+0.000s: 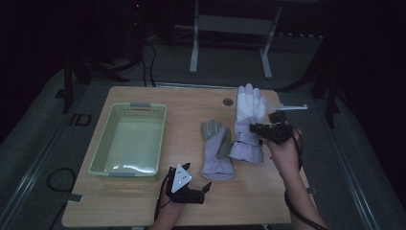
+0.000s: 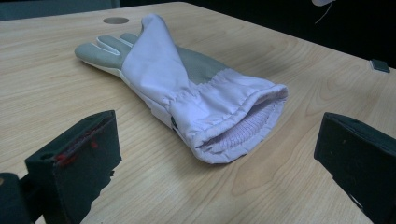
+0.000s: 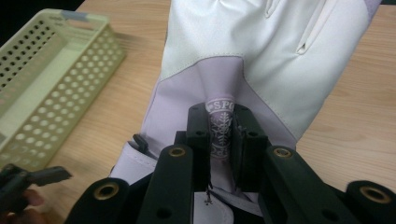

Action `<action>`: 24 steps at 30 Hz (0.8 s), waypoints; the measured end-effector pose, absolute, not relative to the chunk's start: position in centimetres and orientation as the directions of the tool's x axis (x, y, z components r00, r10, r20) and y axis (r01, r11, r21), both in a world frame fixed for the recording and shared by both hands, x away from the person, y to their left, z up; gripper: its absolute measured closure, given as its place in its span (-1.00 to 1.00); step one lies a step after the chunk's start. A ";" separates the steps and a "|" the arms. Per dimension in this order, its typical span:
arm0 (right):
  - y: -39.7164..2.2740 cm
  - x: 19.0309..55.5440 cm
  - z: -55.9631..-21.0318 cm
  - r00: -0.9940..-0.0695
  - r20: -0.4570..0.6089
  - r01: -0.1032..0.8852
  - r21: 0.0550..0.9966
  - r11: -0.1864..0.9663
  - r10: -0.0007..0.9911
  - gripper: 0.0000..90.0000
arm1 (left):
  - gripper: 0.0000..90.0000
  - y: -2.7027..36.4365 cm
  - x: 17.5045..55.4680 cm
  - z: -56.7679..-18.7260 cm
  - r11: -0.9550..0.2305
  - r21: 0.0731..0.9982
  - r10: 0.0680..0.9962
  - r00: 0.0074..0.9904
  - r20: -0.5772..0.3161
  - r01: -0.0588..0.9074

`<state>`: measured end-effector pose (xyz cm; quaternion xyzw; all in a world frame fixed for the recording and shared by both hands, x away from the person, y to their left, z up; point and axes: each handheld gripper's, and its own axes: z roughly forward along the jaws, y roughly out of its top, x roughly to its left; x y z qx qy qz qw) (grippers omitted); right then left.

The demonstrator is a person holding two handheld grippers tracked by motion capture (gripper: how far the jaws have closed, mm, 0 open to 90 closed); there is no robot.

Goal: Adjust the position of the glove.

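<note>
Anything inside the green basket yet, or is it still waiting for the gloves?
The green basket holds nothing: its pale floor shows bare in the high view. One glove lies on the table beside it; the other glove hangs pinched in the right gripper.

high: overhead, faces forward-down | gripper views: close, low | shared: table [image 1: 249,191]

Two gloves [image 1: 218,148] [image 1: 249,122]; one basket [image 1: 128,140]
</note>
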<state>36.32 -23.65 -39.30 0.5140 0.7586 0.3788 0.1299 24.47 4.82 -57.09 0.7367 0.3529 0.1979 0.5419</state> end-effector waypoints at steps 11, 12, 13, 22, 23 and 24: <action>-18.2 35.7 -40.6 -0.488 0.195 0.692 0.680 0.241 0.851 0.75 | -0.99 4.8 24.4 -57.1 -0.168 0.939 0.733 0.675 -0.085 0.300; -17.6 35.8 -41.3 -0.482 0.204 0.707 0.666 0.241 0.852 0.75 | -0.99 4.8 24.4 -57.1 -0.168 0.939 0.733 0.675 -0.085 0.301; -17.6 35.8 -41.3 -0.482 0.204 0.707 0.666 0.241 0.852 0.75 | -0.99 4.8 24.4 -57.1 -0.168 0.939 0.733 0.675 -0.085 0.301; -15.8 36.9 -46.0 -0.436 0.200 0.780 0.570 0.257 0.878 0.75 | -0.99 4.8 24.4 -57.1 -0.172 0.939 0.732 0.677 -0.081 0.298; -15.5 37.1 -46.7 -0.432 0.183 0.786 0.557 0.268 0.883 0.74 | -0.99 4.8 24.4 -57.1 -0.171 0.939 0.732 0.676 -0.082 0.299; -15.3 37.5 -47.5 -0.419 0.188 0.800 0.539 0.263 0.888 0.74 | -0.99 4.8 24.4 -57.1 -0.172 0.939 0.732 0.676 -0.082 0.299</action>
